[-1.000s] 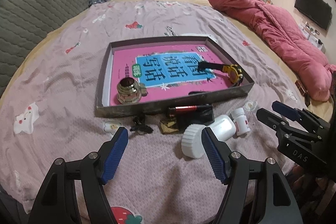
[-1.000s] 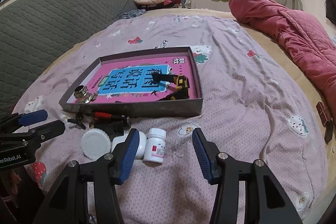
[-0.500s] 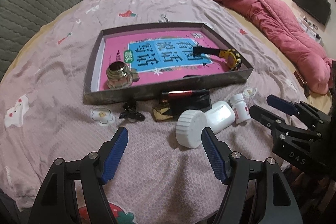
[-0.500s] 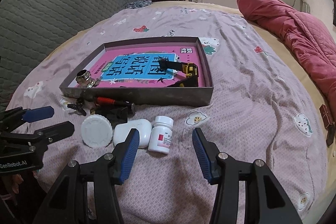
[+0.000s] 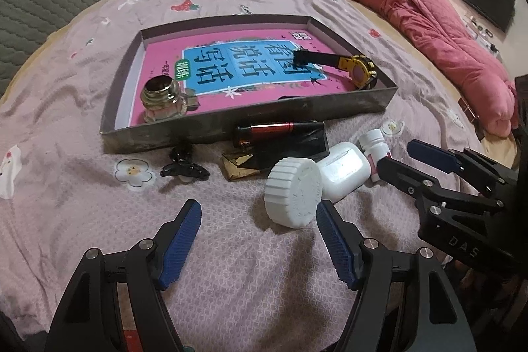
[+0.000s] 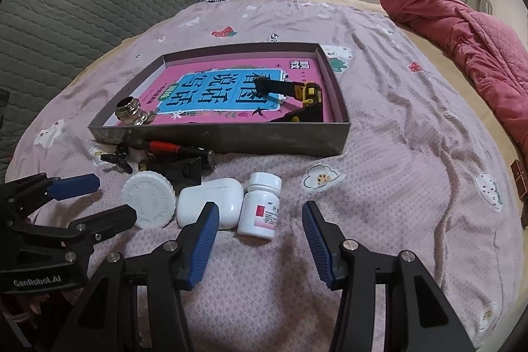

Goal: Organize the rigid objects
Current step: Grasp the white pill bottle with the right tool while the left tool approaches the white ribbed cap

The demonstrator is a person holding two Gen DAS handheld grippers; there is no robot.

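I see my left gripper (image 5: 257, 216) wide open with nothing in it, low in the frame, just below the round white cap (image 5: 293, 192) on the bed (image 5: 82, 203). My right gripper (image 6: 260, 220) is wide open and empty too, and the small white bottle (image 6: 262, 205) stands near its tips. The white case (image 6: 211, 203) lies between cap and bottle, and the gray box (image 5: 363, 103) sits in the middle of the frame.

The bedspread (image 5: 82, 108) is matt woven cloth with a fine textured weave; near its middle the shallow tray (image 5: 231, 134) looks like dull, scuffed cardboard holding a glossy paper book cover (image 5: 250, 71) and a shiny metal-necked glass bottle (image 5: 163, 99). By the tray's near wall lie a ridged matt white plastic cap (image 5: 293, 192), a smooth glossy white plastic case (image 5: 345, 169) and a white plastic pill bottle (image 6: 262, 205) with a paper label.
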